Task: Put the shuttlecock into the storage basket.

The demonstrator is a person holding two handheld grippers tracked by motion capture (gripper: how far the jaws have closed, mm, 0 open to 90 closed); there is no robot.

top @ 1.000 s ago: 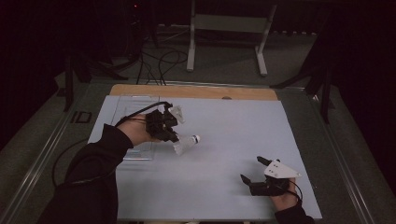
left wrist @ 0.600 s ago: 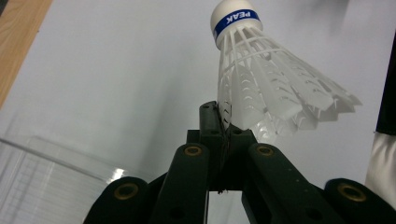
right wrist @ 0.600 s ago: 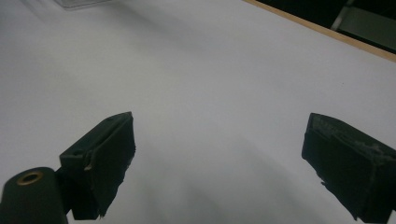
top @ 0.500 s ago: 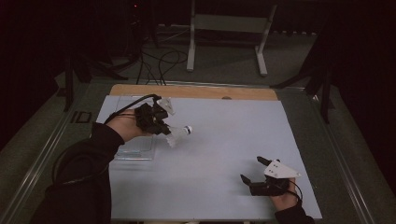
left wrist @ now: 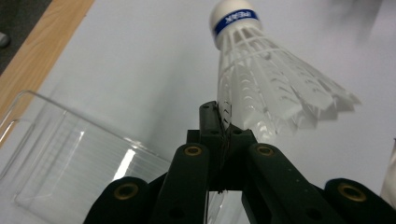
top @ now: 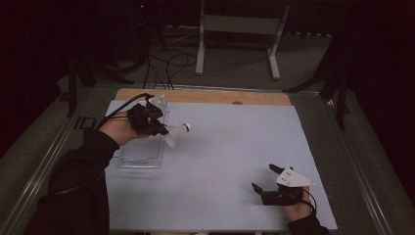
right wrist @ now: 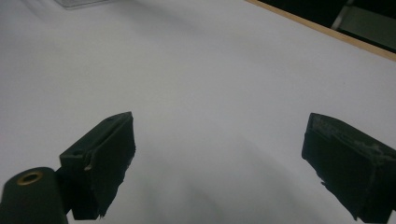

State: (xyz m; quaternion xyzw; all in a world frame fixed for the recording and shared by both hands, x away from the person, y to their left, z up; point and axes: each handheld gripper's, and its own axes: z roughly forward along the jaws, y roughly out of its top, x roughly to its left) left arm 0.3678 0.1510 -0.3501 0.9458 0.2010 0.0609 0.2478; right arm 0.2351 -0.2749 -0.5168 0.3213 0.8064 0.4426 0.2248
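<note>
1. Above the right edge of the clear plastic tray [top: 139, 159], a white feathered shuttlecock [left wrist: 266, 88] hangs with its rounded, blue-banded cork pointing away from the tray.
2. Left gripper [top: 159, 128]: jaws pinched tight on the shuttlecock's ribbed skirt edge.
3. Right gripper [right wrist: 219, 163]: well apart from the tray on the smooth white table sheet [top: 230, 161], jaws spread wide, holding nothing.

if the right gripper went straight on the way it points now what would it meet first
Probably nothing soon. The right gripper, jaws open, points low across the bare white tabletop; the way looks free up to the table's wooden edge. The clear tray's corner sits off to one side. Depth is hard to judge.
</note>
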